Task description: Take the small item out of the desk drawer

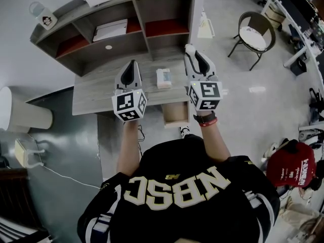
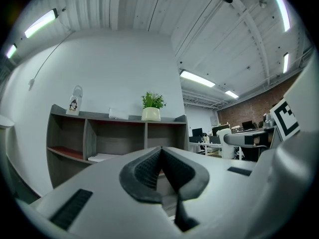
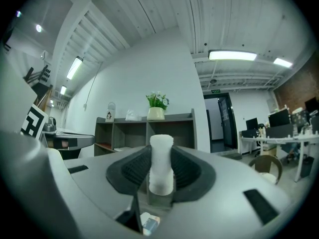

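- Drawer (image 1: 176, 114), frame centre, stands pulled out under the desk (image 1: 101, 92).
- Right gripper (image 1: 194, 58) clamps a small white cylinder (image 3: 161, 161).
- Left gripper (image 1: 132, 69) jaws pressed together.

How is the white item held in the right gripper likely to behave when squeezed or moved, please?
Probably soft: the white item narrows where the right gripper pinches it. Its rough, matte surface suggests little slipping. It seems light, though that is a guess.
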`<state>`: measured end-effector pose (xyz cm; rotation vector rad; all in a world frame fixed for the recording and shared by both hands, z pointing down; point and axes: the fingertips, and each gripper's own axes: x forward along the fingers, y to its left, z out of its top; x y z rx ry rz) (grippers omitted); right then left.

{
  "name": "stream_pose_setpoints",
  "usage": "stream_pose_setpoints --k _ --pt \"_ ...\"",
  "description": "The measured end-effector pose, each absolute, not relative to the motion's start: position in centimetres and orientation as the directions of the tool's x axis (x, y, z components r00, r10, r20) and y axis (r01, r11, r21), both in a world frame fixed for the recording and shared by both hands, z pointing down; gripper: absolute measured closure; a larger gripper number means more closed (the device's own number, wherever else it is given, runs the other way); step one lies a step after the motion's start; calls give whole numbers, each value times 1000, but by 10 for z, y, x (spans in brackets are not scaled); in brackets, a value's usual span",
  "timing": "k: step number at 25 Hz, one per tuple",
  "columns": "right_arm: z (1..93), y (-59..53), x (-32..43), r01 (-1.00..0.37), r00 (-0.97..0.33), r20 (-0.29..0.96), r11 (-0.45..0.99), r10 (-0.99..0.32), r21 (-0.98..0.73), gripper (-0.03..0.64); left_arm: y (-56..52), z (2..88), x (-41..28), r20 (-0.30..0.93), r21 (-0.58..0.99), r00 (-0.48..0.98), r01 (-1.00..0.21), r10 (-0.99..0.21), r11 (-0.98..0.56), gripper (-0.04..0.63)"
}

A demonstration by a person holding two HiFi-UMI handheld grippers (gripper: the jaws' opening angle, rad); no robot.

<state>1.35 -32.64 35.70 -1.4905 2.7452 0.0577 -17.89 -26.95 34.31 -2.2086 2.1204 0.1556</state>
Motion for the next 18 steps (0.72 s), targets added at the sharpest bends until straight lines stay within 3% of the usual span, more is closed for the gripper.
stream_pose_setpoints --k 18 --pt "400 -329 18 -838 -545 67 545 -836 -10 495 -283 380 -165 -45 47 87 -995 -995 -89 588"
